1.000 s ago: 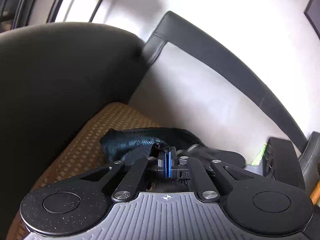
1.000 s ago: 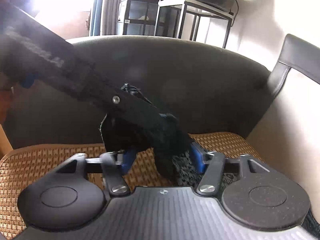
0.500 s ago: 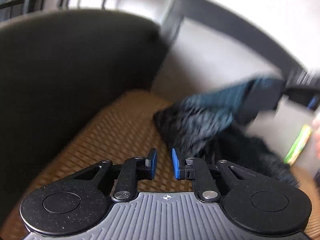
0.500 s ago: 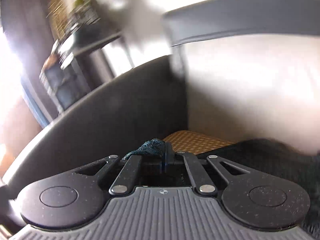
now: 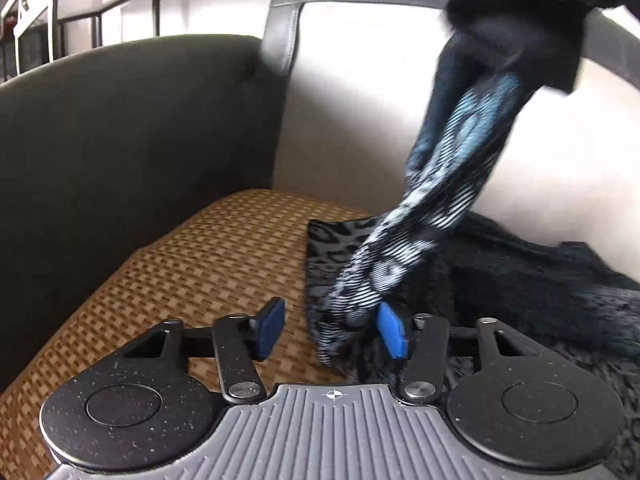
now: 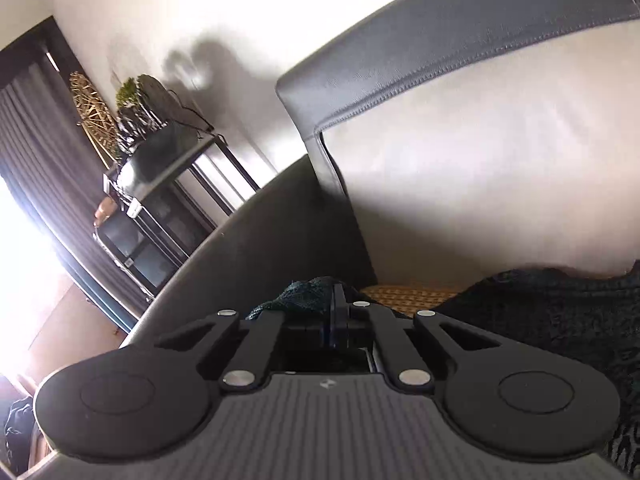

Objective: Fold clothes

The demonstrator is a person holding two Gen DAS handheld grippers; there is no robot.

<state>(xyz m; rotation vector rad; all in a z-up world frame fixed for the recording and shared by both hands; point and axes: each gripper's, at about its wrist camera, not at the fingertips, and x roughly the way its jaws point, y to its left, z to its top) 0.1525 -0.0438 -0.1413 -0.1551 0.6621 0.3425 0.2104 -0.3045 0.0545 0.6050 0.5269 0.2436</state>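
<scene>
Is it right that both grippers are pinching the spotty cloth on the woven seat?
Not quite. Only the right gripper is shut on the leopard-print garment. The left wrist view shows the left gripper open, its blue fingers apart above the woven seat cushion.

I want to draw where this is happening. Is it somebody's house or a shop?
Most likely a home living room. There is a dark sofa with a woven seat cushion, a side table with plants and long curtains by a bright window. A patterned garment is being handled on the seat.
</scene>
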